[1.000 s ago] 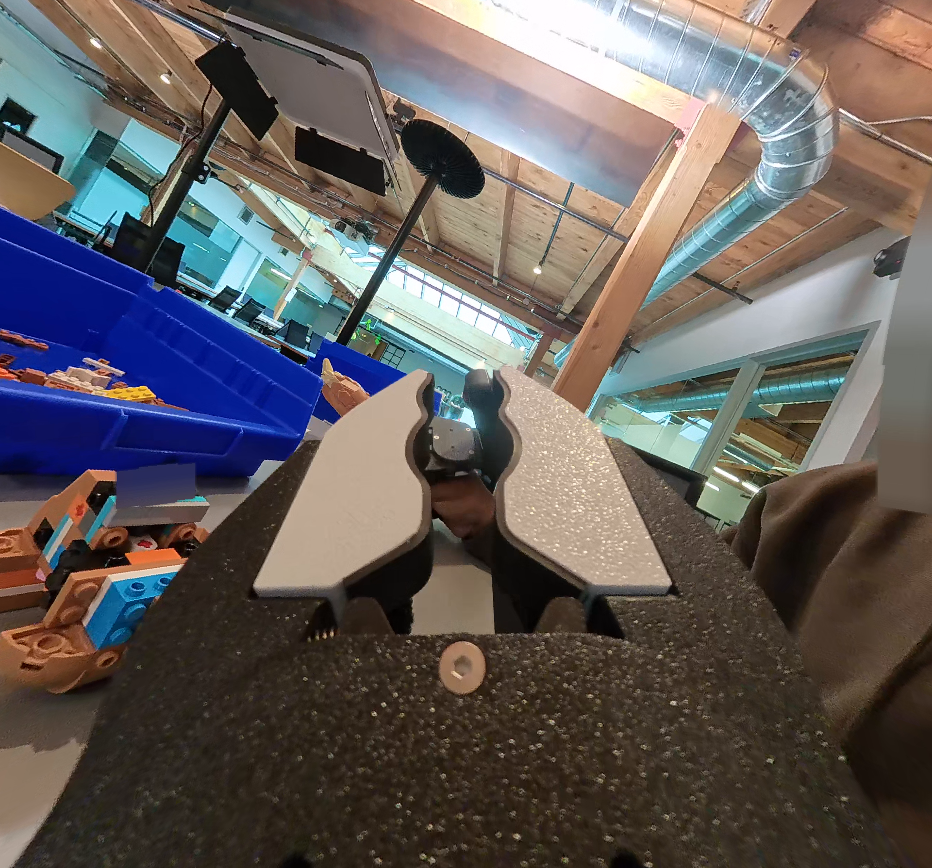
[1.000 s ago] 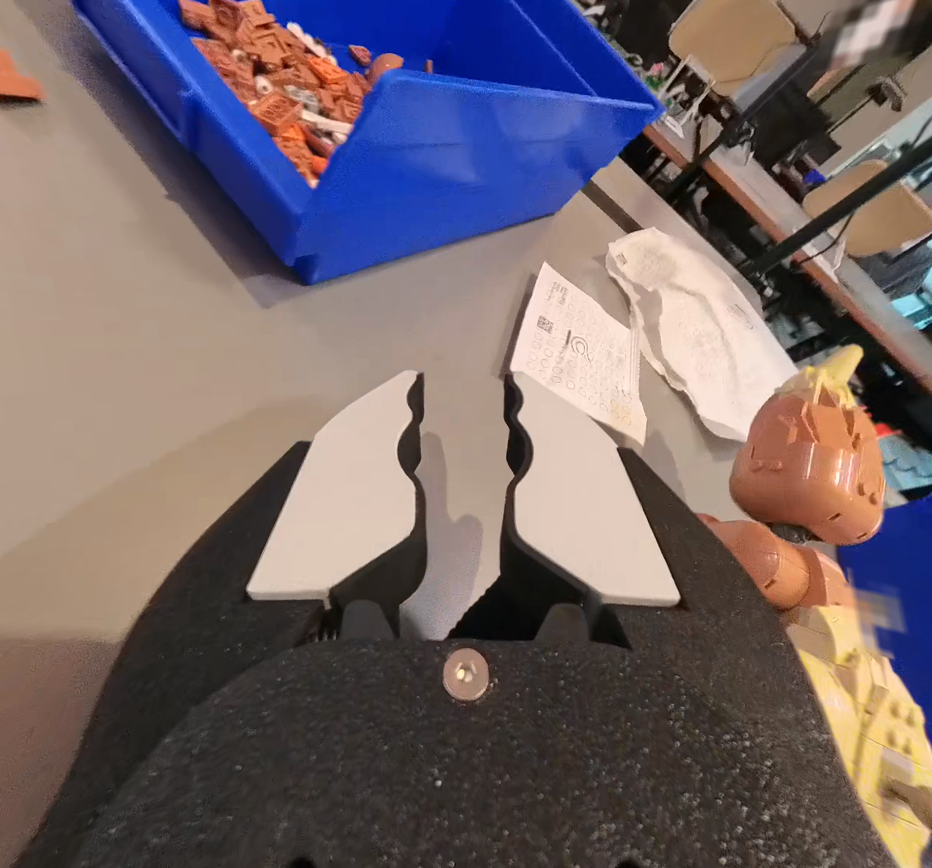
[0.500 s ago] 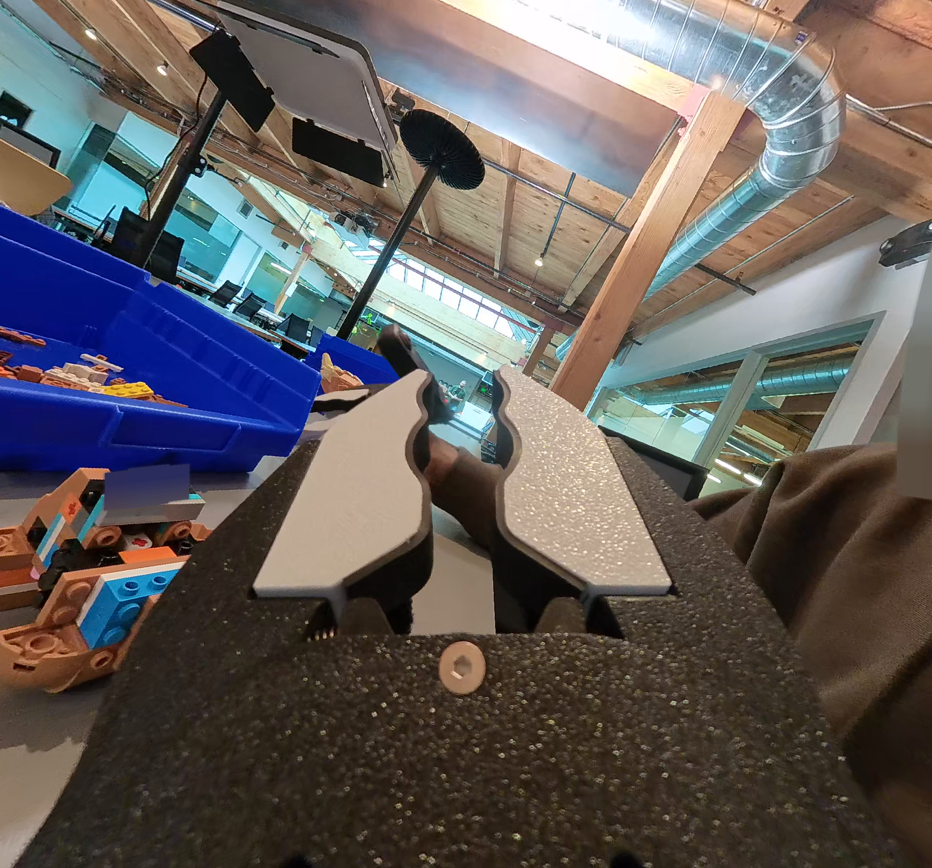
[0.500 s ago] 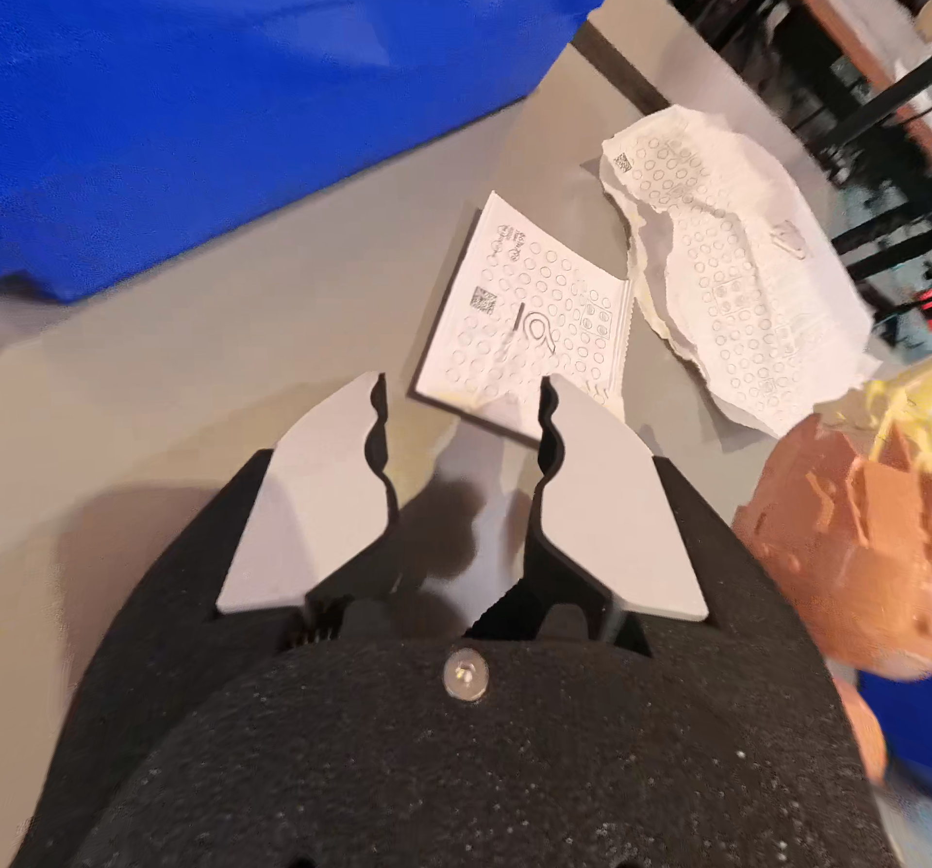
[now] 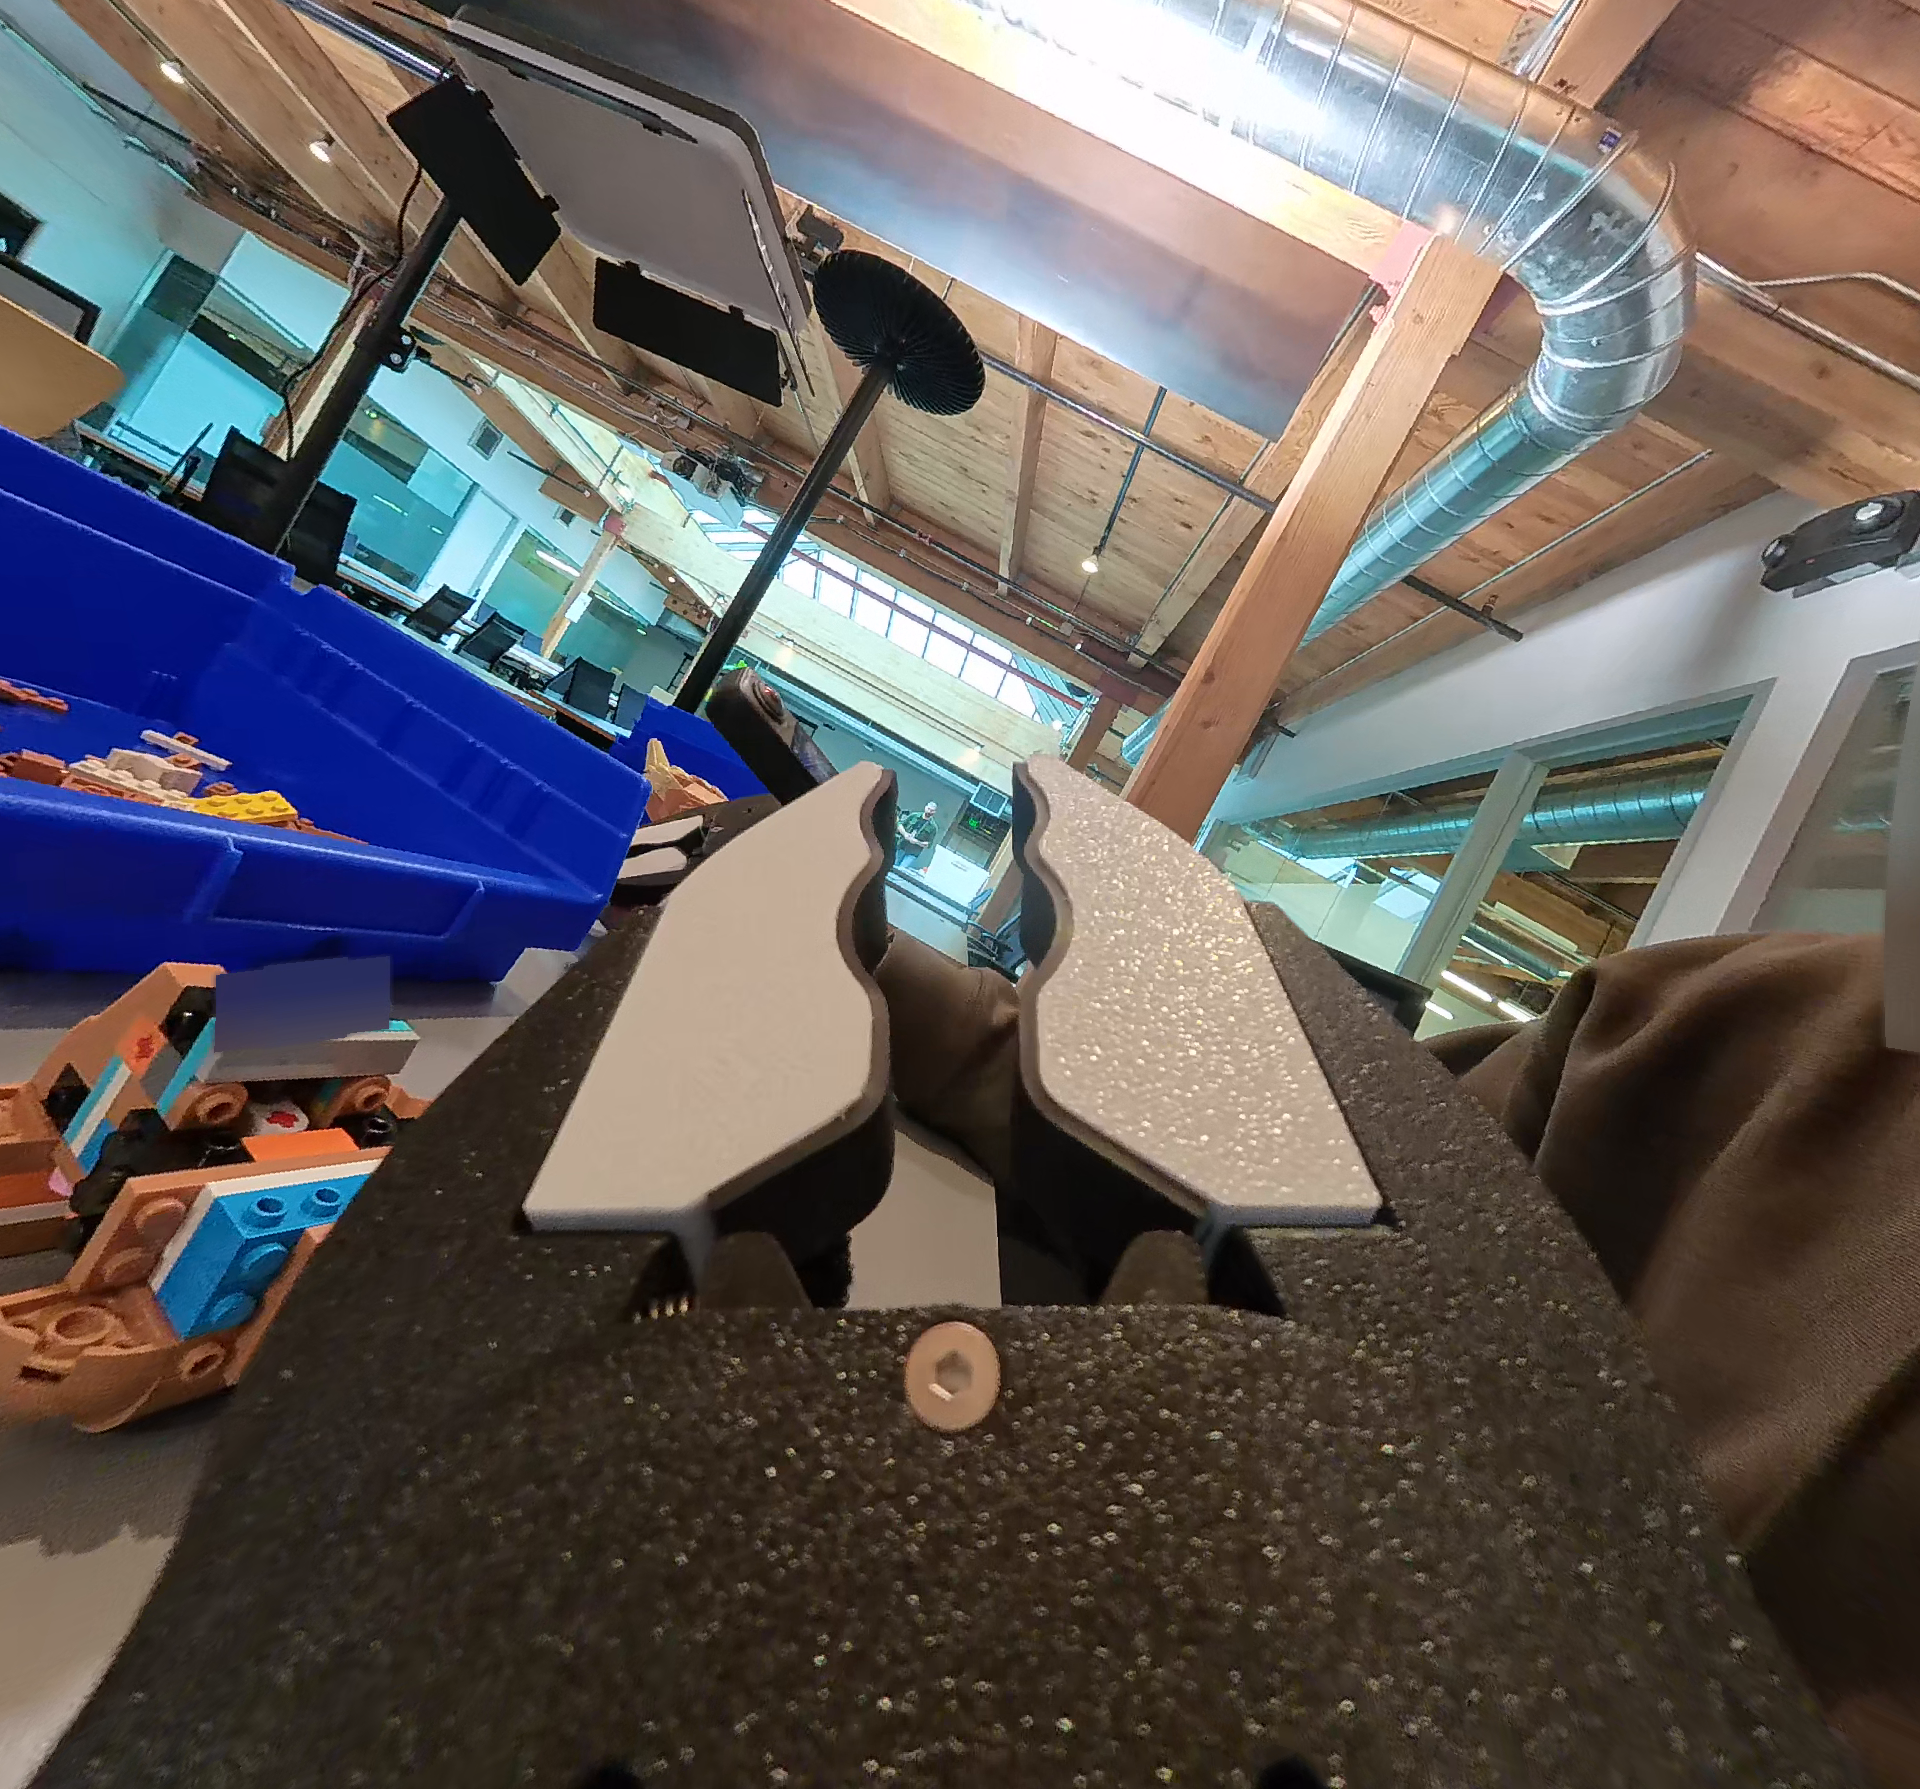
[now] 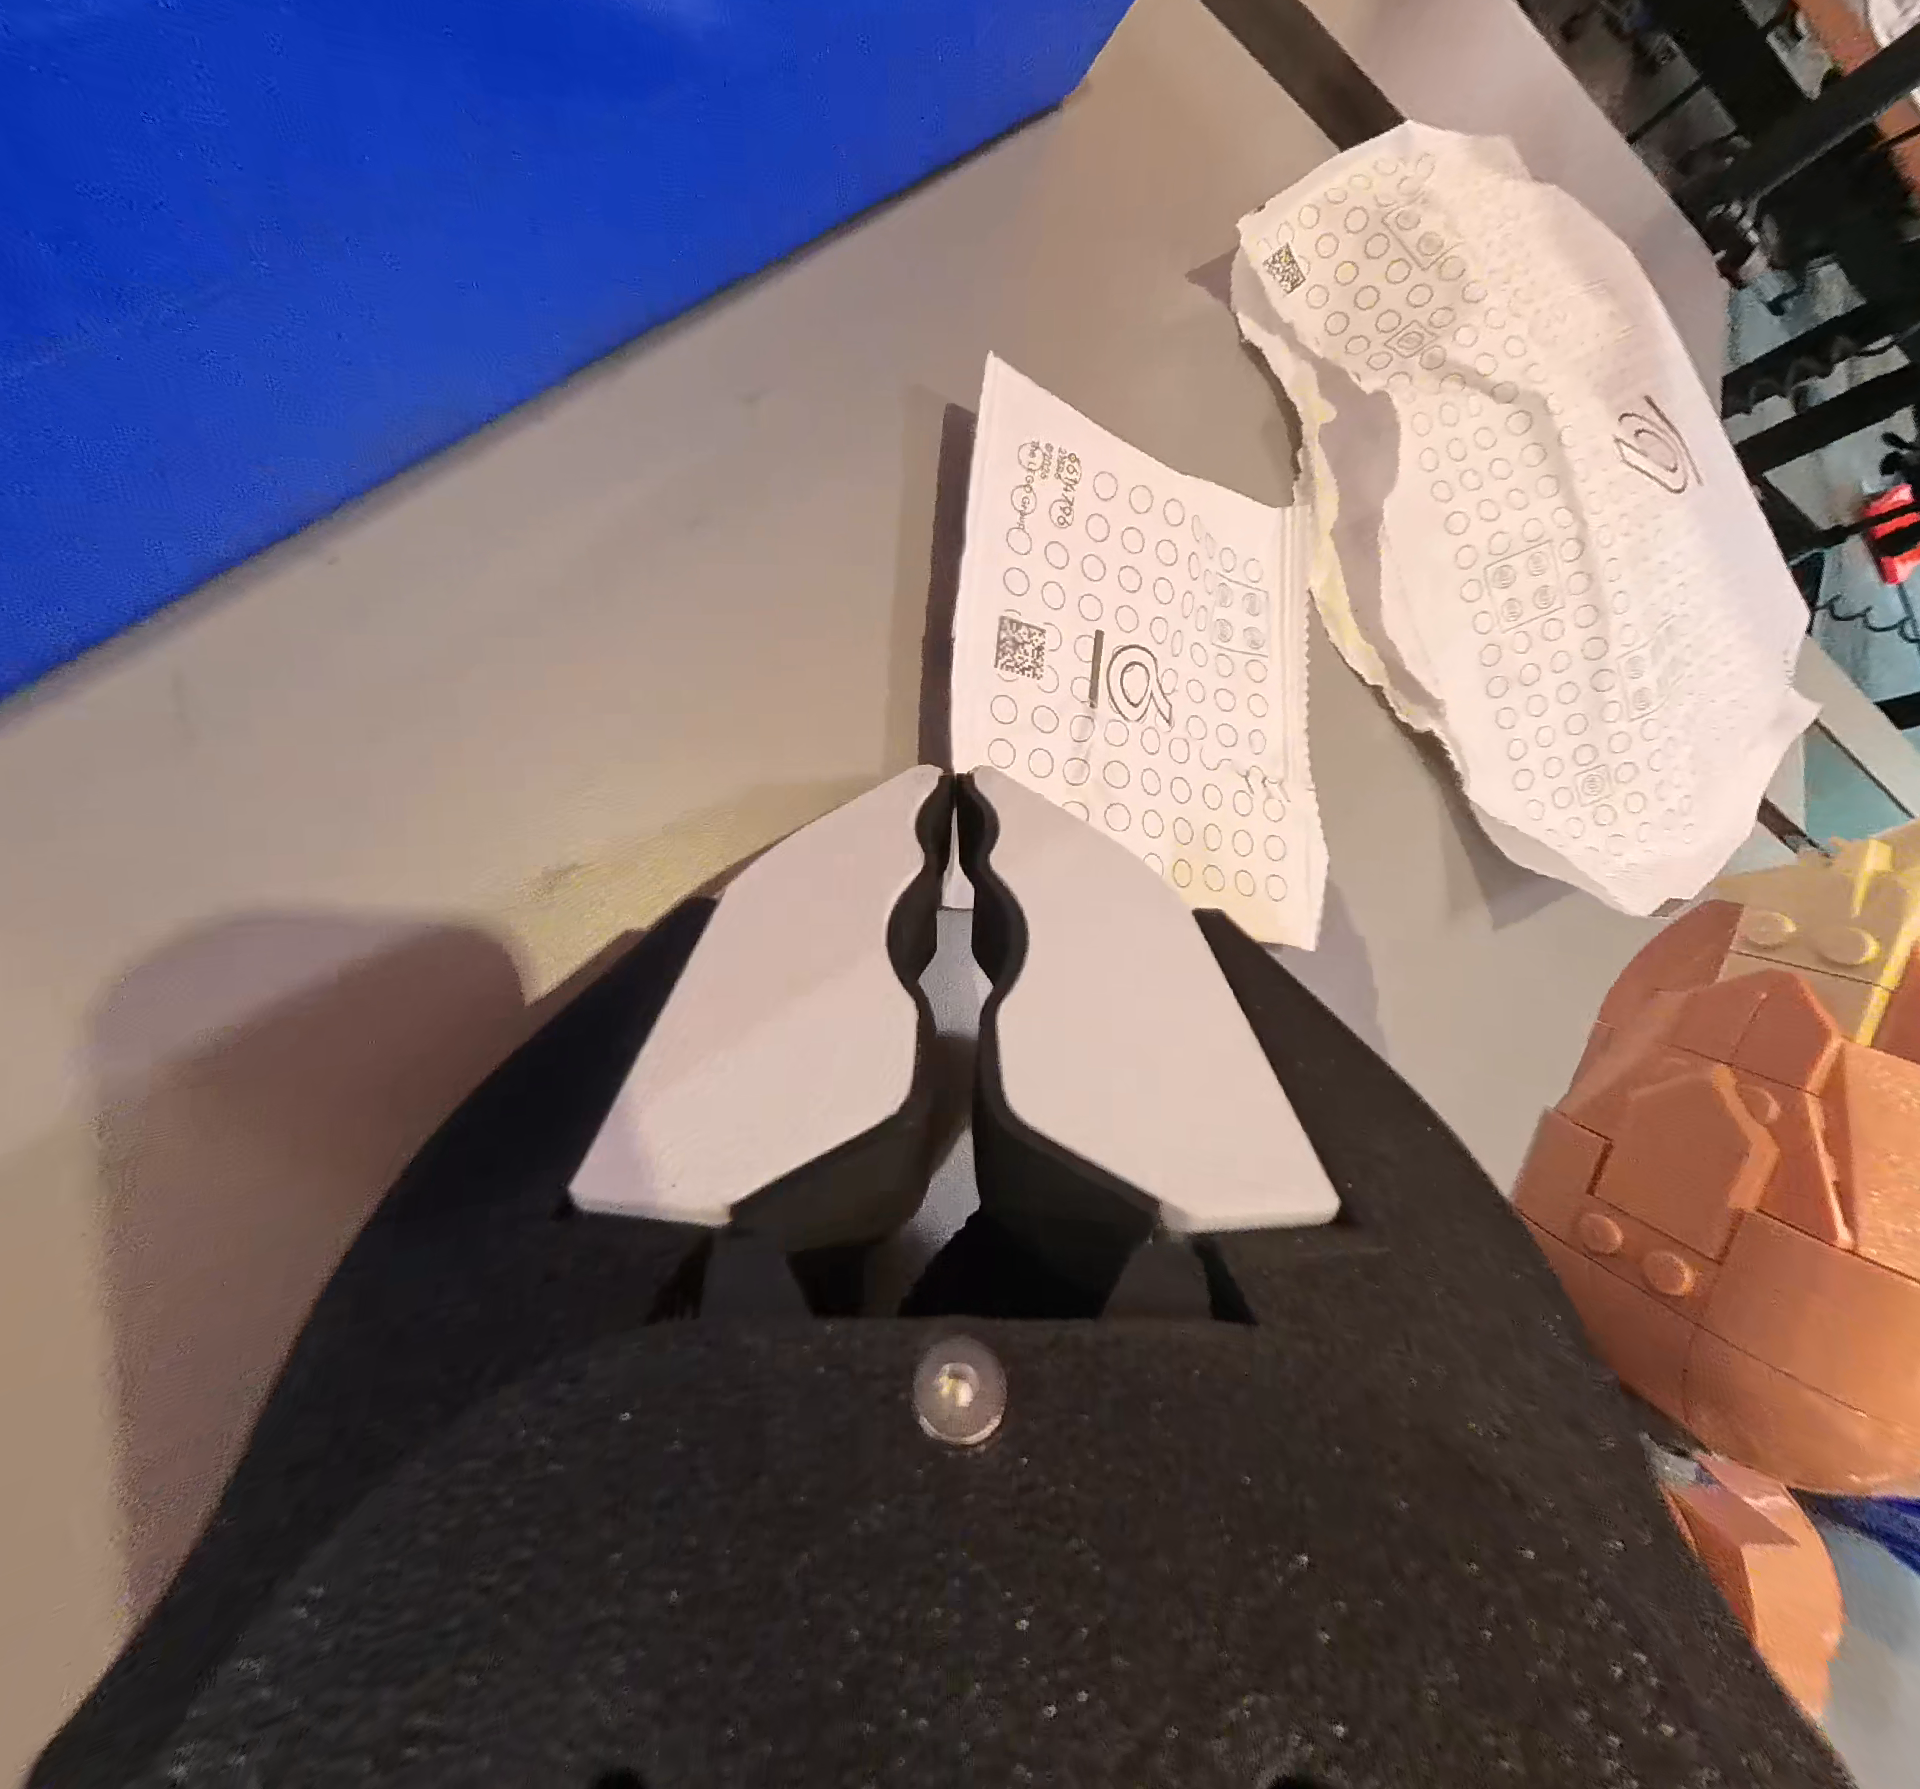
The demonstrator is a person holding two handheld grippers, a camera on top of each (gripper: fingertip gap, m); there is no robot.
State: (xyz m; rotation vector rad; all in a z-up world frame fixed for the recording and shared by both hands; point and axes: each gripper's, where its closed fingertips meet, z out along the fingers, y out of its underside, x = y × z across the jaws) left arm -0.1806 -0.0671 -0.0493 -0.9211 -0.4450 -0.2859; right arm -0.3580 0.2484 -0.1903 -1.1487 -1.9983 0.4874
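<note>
Right claw (image 6: 954,789) clenched on near corner of flat paper sheet (image 6: 1132,659) — left claw (image 5: 951,789) released, tilted up, empty.

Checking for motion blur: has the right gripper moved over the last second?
Yes. The right gripper went forward past the blue bin to the flat paper bag's near corner, and its jaws closed there.

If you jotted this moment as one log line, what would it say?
left gripper: open, empty, tilted up | right gripper: shut on flat paper bag corner | torn paper bag beside | blue bin behind
</note>
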